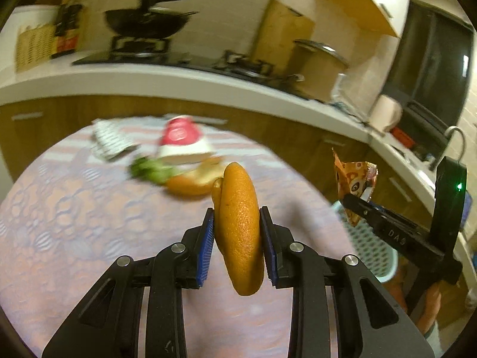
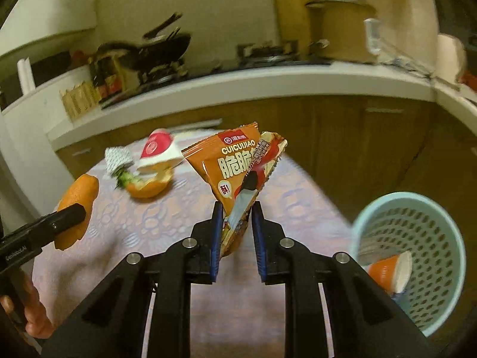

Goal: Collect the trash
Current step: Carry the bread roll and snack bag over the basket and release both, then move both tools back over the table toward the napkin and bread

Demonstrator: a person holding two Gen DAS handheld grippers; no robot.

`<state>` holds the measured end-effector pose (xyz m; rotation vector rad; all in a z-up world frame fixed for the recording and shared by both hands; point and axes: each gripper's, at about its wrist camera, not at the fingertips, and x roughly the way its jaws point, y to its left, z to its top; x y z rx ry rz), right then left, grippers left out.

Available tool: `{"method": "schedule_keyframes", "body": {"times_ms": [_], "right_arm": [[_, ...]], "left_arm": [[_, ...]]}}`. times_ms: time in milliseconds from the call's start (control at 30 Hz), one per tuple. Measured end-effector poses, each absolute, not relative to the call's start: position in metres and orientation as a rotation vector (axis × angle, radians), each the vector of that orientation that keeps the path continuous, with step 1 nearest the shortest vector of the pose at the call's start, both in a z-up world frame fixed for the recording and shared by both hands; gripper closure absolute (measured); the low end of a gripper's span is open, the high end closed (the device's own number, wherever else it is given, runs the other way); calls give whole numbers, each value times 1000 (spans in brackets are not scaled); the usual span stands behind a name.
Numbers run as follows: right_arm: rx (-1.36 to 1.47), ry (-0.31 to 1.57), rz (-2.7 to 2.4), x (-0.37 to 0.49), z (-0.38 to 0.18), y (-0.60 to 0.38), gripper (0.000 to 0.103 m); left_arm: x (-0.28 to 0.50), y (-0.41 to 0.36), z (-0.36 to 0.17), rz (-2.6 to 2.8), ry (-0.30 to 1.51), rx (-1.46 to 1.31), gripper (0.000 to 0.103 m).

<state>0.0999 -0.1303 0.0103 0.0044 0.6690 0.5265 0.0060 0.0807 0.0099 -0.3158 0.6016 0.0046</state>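
My left gripper point(image 1: 237, 217) is shut on a piece of orange peel point(image 1: 238, 229) and holds it above the round table point(image 1: 74, 223); it also shows in the right wrist view point(image 2: 78, 208). My right gripper point(image 2: 237, 208) is shut on orange snack wrappers point(image 2: 235, 167), held above the table; they also show in the left wrist view point(image 1: 354, 188). A light blue perforated trash basket point(image 2: 417, 256) stands on the floor at the right with a peel piece point(image 2: 390, 271) inside. On the table's far side lie another orange peel point(image 2: 149, 185), green scraps point(image 2: 126, 179), a red-and-white cup point(image 2: 158, 149) and patterned paper point(image 2: 117, 156).
A kitchen counter point(image 2: 238, 80) runs behind the table, with a stove, a black wok point(image 1: 146, 24), a large pot point(image 2: 340, 26) and bottles. Wooden cabinets point(image 2: 357, 143) stand below it. A sink tap point(image 1: 456, 140) is at the far right.
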Motion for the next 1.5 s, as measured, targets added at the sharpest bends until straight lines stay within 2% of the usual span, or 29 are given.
{"method": "schedule_keyframes", "body": {"times_ms": [233, 500, 933, 1167, 1233, 1267, 1300, 1333, 1367, 1400, 1500], "right_arm": [[31, 614, 413, 98, 30, -202, 86], [69, 637, 257, 114, 14, -275, 86], [116, 799, 102, 141, -42, -342, 86], [121, 856, 92, 149, -59, -352, 85], [121, 872, 101, 151, -63, -354, 83], [124, 880, 105, 153, -64, -355, 78], [129, 887, 106, 153, -66, -356, 70], [138, 894, 108, 153, -67, -358, 65], [146, 897, 110, 153, -68, -360, 52], [156, 899, 111, 152, -69, -362, 49], [169, 911, 105, 153, -71, -367, 49]], "left_arm": [[43, 8, 28, -140, 609, -260, 75], [92, -82, 30, -288, 642, -154, 75], [156, -166, -16, -409, 761, -95, 75], [168, -183, -33, -432, 800, -83, 73], [172, -185, -36, -444, 816, -97, 69], [173, -183, -37, -443, 819, -106, 61], [174, -183, -37, -441, 822, -115, 52], [174, -181, -37, -438, 821, -126, 48], [173, -180, -36, -439, 819, -133, 45], [172, -179, -35, -442, 817, -137, 44], [170, -178, -32, -439, 810, -136, 44]]}}
